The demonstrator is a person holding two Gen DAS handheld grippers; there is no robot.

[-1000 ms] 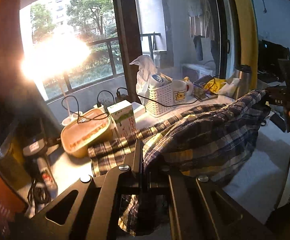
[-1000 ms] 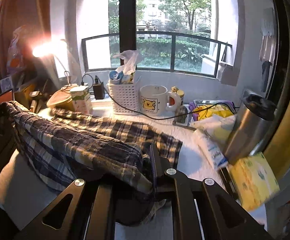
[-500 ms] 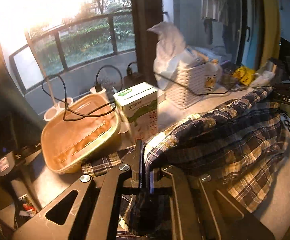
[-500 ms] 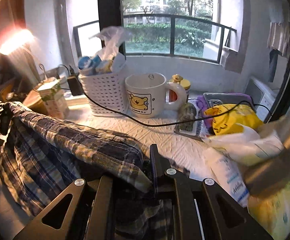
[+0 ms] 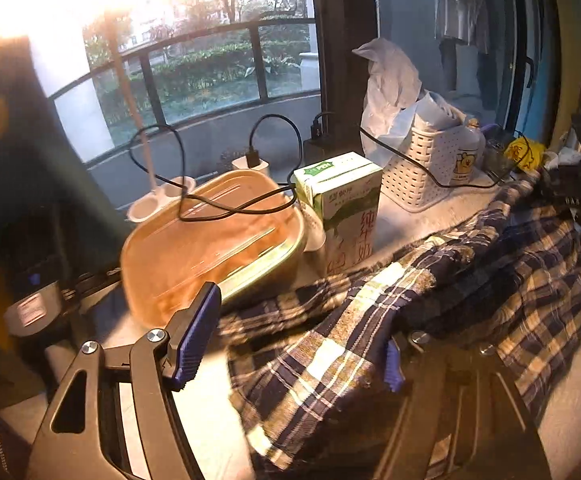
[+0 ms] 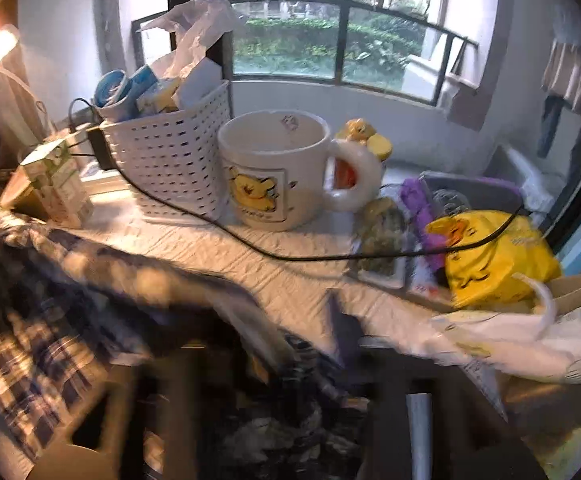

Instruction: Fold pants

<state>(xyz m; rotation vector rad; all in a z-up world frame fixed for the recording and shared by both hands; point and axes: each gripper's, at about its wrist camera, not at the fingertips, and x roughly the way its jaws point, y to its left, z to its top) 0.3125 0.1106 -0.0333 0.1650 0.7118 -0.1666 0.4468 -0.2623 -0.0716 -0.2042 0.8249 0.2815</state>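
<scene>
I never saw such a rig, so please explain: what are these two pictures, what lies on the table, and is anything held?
There is no robot: a person holds a two-finger gripper in each hand, each with a wide camera looking along its fingers. One picture is from the left gripper, the other from the right gripper. On the table lie checked pants, near a milk carton, a tan box, a white basket and a mug. The left gripper is open; the pants only drape over one finger. The right picture is too blurred to tell.
</scene>
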